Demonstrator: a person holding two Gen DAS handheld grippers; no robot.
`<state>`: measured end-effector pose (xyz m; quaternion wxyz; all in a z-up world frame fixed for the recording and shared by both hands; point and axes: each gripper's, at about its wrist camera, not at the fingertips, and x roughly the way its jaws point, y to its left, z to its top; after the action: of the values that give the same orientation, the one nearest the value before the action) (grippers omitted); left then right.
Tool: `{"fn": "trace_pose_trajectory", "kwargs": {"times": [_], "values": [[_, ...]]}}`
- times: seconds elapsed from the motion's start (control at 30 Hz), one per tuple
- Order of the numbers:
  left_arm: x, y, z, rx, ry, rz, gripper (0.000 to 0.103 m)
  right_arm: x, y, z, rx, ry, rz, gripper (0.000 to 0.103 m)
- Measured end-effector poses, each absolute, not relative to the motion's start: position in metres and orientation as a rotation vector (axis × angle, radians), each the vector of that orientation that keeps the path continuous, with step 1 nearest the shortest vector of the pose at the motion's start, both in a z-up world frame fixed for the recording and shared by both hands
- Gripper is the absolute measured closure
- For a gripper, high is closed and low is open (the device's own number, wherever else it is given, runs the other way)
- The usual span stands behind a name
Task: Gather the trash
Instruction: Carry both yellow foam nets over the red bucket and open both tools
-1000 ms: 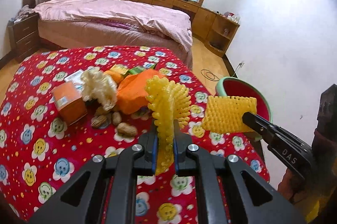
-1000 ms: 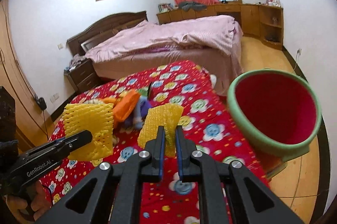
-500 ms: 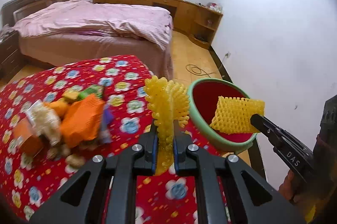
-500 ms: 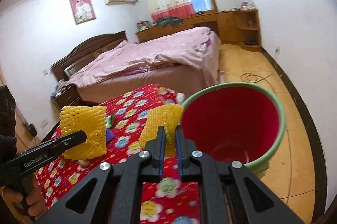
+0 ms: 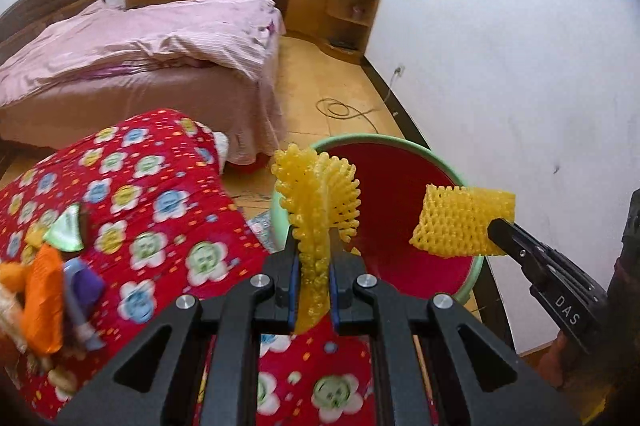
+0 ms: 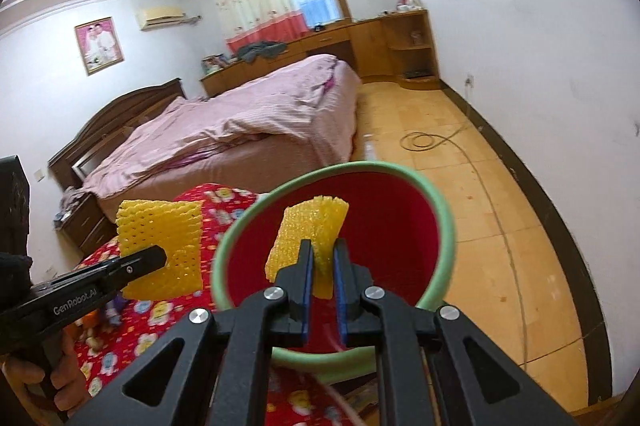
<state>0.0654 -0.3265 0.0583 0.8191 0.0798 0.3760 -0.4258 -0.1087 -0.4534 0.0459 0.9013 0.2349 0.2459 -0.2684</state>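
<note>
Two yellow foam nets are pinched, one in your left gripper (image 5: pixel 314 258), one in your right gripper (image 6: pixel 323 266), above the red basin (image 6: pixel 400 194).

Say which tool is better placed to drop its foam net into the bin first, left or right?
Right, probably. In its own view the right tool holds its yellow foam net over the bin's red inside. The left tool holds its net at the bin's near rim, partly over the red quilt.
</note>
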Motion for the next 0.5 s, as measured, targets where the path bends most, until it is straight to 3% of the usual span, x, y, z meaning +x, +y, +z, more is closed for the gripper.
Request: {"fn": "trace_pose_trajectory", "kwargs": {"times": [0.27, 0.33, 0.37, 0.4, 0.5], "values": [[0.077, -0.356, 0.039, 0.198, 0.872, -0.936, 0.092, -0.11, -0.48, 0.026, 0.513, 0.549, -0.615, 0.09], [0.077, -0.36, 0.038, 0.213, 0.878, -0.938, 0.087, -0.111, -0.48, 0.025, 0.513, 0.551, -0.618, 0.09], [0.078, -0.362, 0.038, 0.218, 0.878, -0.936, 0.08, -0.112, -0.481, 0.024, 0.516, 0.551, -0.617, 0.09], [0.078, -0.363, 0.038, 0.224, 0.875, -0.93, 0.071, -0.112, -0.48, 0.024, 0.519, 0.552, -0.615, 0.089], [0.076, -0.364, 0.04, 0.229, 0.86, -0.918, 0.062, -0.112, -0.48, 0.023, 0.524, 0.551, -0.615, 0.08]]}}
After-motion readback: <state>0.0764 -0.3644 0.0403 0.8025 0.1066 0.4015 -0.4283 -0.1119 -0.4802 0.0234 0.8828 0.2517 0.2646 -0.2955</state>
